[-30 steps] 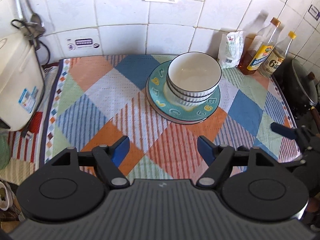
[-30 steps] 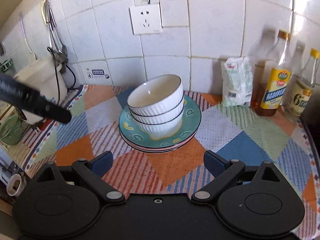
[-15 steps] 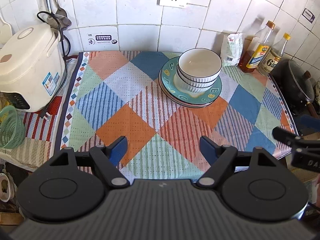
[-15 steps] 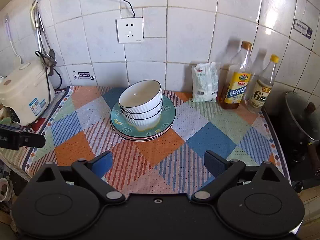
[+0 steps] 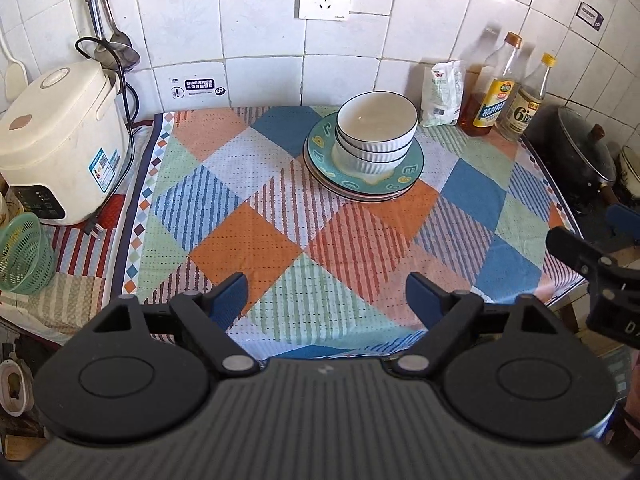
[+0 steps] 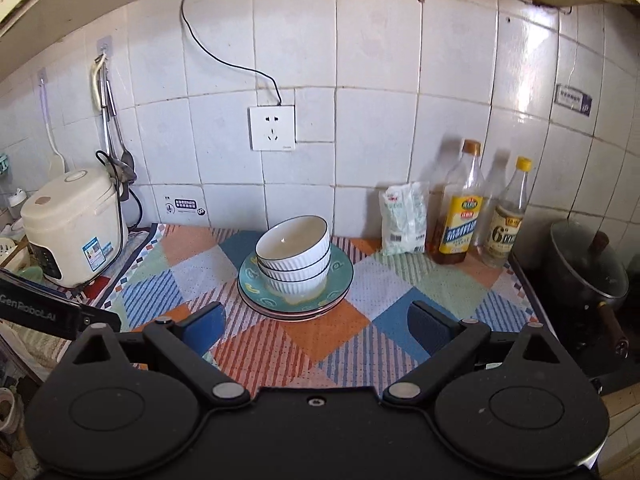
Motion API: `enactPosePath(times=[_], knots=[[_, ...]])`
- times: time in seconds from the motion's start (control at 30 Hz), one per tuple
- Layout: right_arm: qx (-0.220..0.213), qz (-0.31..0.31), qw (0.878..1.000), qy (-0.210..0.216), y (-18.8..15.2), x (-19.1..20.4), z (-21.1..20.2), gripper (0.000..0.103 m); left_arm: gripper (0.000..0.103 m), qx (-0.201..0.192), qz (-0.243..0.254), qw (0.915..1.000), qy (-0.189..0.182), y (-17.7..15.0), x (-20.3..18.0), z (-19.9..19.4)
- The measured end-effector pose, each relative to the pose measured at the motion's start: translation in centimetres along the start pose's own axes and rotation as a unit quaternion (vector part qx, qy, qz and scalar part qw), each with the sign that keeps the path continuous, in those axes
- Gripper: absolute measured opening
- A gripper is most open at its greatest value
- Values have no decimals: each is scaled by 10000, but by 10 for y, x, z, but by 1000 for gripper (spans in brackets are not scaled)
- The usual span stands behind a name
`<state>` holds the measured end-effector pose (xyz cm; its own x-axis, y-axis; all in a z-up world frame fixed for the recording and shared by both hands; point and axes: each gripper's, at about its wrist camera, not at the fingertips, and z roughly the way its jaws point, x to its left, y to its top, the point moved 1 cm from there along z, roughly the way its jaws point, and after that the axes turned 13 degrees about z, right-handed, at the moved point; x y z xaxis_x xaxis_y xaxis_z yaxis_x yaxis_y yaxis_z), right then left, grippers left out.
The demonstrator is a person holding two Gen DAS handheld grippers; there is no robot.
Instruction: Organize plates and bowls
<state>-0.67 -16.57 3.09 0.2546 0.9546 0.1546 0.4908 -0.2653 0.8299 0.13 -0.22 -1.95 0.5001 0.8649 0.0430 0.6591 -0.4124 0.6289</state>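
A stack of white ribbed bowls (image 5: 376,136) sits on a stack of plates with a teal one on top (image 5: 408,172), at the back middle of the patchwork cloth. The bowls (image 6: 294,266) and plates (image 6: 340,280) also show in the right wrist view. My left gripper (image 5: 326,292) is open and empty, held back above the cloth's front edge, well short of the stack. My right gripper (image 6: 316,324) is open and empty, also well back from the stack; it shows at the right edge of the left wrist view (image 5: 600,256).
A white rice cooker (image 5: 60,140) stands at the left, a green basket (image 5: 22,256) in front of it. A white bag (image 5: 444,94) and two bottles (image 5: 500,88) stand at the back right. A lidded black pot (image 5: 584,152) sits at the far right.
Both grippers have pulled back and up from the stacked dishes, which now look smaller and farther. Both stay open and empty. The stack has not moved.
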Motion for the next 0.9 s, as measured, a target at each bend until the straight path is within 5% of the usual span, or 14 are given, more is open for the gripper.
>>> enactPosePath(times=[0.9], knots=[[-71,284,9993,-228,-22,-17,10,99,94,183,-2,9991,391,-28,-4,14]])
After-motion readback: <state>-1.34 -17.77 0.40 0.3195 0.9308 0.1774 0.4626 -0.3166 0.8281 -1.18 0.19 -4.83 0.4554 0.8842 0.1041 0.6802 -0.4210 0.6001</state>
